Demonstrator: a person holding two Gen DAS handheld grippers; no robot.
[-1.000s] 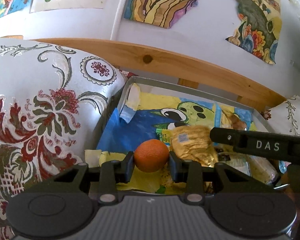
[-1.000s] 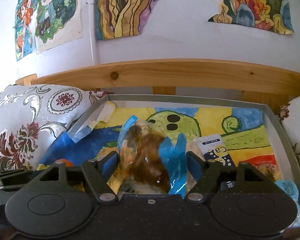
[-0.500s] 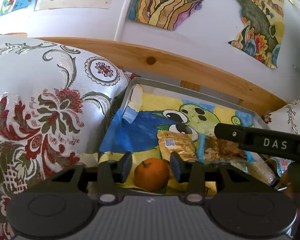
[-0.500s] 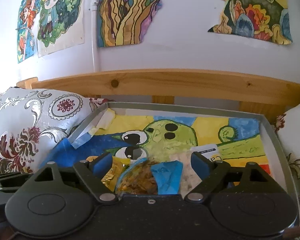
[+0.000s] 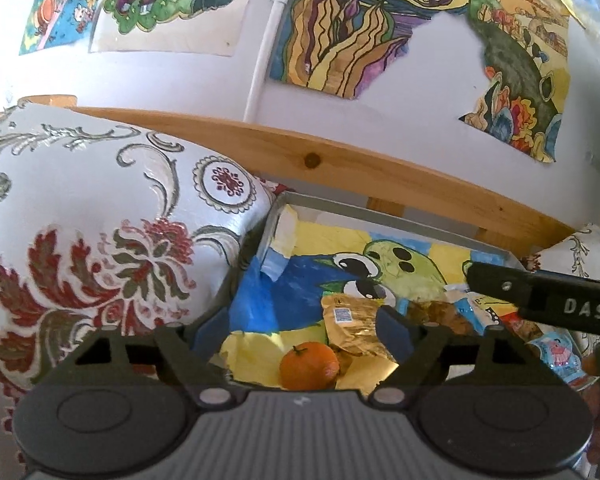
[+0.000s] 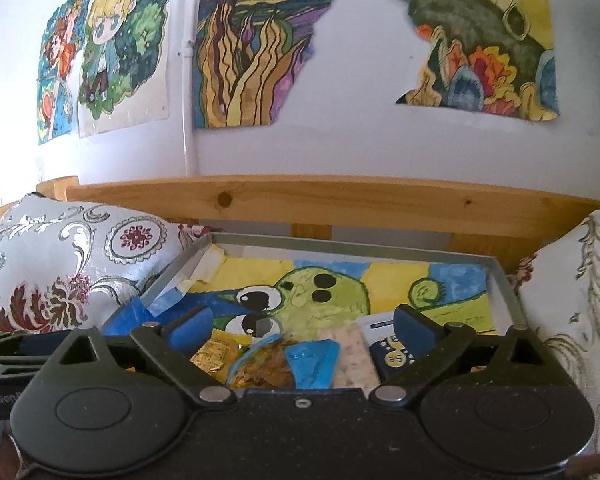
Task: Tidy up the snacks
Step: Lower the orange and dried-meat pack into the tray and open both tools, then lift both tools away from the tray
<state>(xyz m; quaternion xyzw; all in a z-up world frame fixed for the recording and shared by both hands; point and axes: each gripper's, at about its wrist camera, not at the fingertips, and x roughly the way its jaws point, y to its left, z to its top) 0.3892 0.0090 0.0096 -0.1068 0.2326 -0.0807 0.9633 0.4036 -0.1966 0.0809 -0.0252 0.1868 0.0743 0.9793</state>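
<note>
Left wrist view: the left tool (image 5: 302,326) is released, jaws spread wide and holding nothing. The tangerine (image 5: 309,365) lies at the tray's near edge, between and just below the fingers, touching neither. A gold snack packet (image 5: 350,326) sits just beyond it. The tray's (image 5: 380,216) far half is bare, and a patterned cushion (image 5: 100,240) crowds its left edge.

Right wrist view: the right tool (image 6: 302,330) is also released. A clear-and-blue snack bag (image 6: 288,366) lies near the tray's front edge, between its fingers, ungripped. A dark-blue packet (image 6: 392,354) sits beside the right finger.
</note>
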